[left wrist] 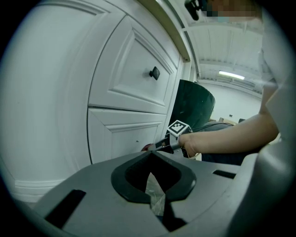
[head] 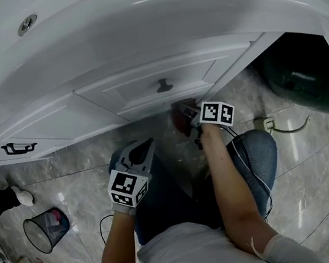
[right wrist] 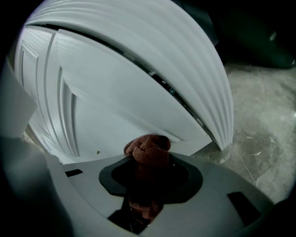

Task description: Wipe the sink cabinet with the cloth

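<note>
The white sink cabinet (head: 144, 84) fills the top of the head view, under the curved basin. My right gripper (head: 189, 120) is shut on a reddish-brown cloth (head: 181, 117) and holds it against the cabinet's bottom edge, below the drawer knob (head: 164, 86). In the right gripper view the bunched cloth (right wrist: 147, 150) pokes out of the right gripper (right wrist: 148, 171) and touches the white panel (right wrist: 106, 102). My left gripper (head: 142, 150) hangs lower and to the left, off the cabinet, shut with nothing in it. From the left gripper (left wrist: 155, 185) I see the cabinet doors (left wrist: 125, 78) and the right gripper (left wrist: 162, 144).
A wire wastebasket (head: 47, 230) stands on the marble floor at lower left. A dark green bin (head: 302, 76) sits right of the cabinet, with a socket and cord (head: 266, 123) on the floor beside it. A black handle (head: 18, 148) is on the left drawer. The person's knees are under both arms.
</note>
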